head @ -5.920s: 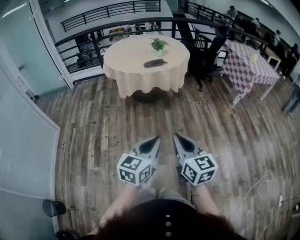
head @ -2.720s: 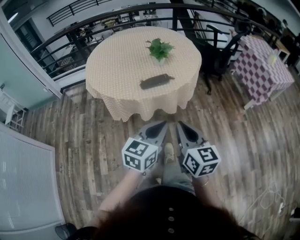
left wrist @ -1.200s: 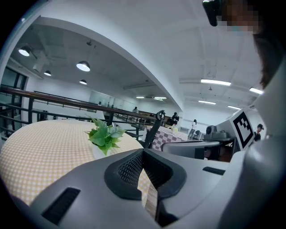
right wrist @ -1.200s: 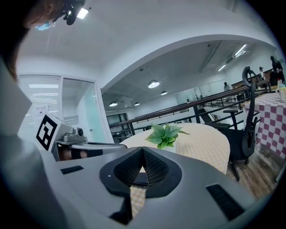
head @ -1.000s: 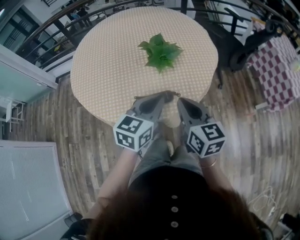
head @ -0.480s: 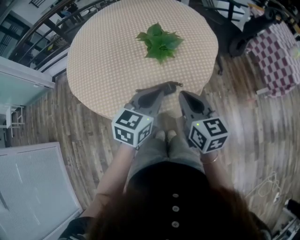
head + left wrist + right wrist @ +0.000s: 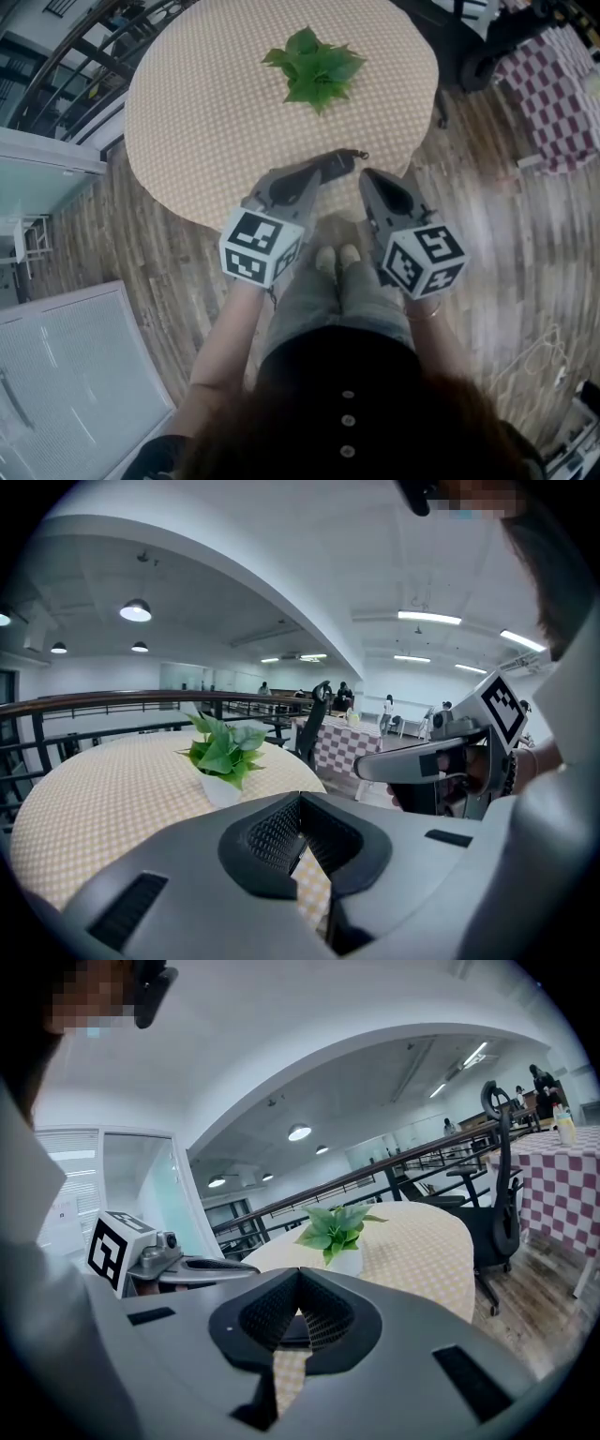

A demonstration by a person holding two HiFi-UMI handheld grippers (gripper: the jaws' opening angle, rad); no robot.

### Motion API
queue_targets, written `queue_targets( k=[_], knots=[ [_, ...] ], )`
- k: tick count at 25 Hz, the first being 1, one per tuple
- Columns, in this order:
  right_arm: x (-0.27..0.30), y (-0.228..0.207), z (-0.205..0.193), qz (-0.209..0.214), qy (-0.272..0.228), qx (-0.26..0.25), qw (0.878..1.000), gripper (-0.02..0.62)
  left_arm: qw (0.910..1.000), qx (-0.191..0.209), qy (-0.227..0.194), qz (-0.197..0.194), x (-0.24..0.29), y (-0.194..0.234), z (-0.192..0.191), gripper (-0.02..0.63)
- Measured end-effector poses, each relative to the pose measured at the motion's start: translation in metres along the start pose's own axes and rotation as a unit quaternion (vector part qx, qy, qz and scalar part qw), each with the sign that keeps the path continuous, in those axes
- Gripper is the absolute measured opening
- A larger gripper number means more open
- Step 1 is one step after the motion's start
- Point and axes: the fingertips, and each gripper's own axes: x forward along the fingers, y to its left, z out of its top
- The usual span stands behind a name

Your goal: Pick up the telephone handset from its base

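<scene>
The dark telephone [image 7: 340,162] lies near the front edge of the round table [image 7: 206,112], which wears a yellow checked cloth. Only its right end and a bit of cord show in the head view; my left gripper [image 7: 323,172] covers the rest, its tip right over it, jaws shut and empty. My right gripper [image 7: 368,177] hovers beside it at the table's edge, jaws together, nothing held. In the right gripper view a dark shape [image 7: 292,1332], probably the phone, shows through the hollow behind my right gripper's [image 7: 298,1275] tip. My left gripper [image 7: 300,800] points across the table.
A potted green plant [image 7: 314,70] stands mid-table beyond the phone. A black railing [image 7: 66,70] runs behind the table at the left. An office chair [image 7: 497,1176] and a purple checked table [image 7: 562,103] are to the right. The person's feet [image 7: 336,258] are on the wooden floor at the table's edge.
The person has walked up to the table over the earlier frames. In the last second both grippers reached the front edge, and the left one now covers most of the phone.
</scene>
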Motion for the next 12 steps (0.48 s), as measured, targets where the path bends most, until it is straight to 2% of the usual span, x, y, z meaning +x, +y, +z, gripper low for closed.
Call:
queue_targets(
  k=[5, 9, 12],
  knots=[
    [0.006, -0.002, -0.004, 0.004, 0.003, 0.013, 1.000, 0.009, 0.9990, 0.036, 0.024, -0.013, 0.010, 0.001, -0.012, 0.006],
    [0.012, -0.008, -0.009, 0.002, 0.006, 0.018, 1.000, 0.009, 0.9979, 0.043, 0.045, -0.017, 0.018, 0.007, -0.022, 0.014],
    [0.016, -0.014, -0.015, -0.002, 0.012, 0.025, 1.000, 0.008, 0.9969, 0.045, 0.061, -0.020, 0.025, 0.010, -0.030, 0.050]
  ],
)
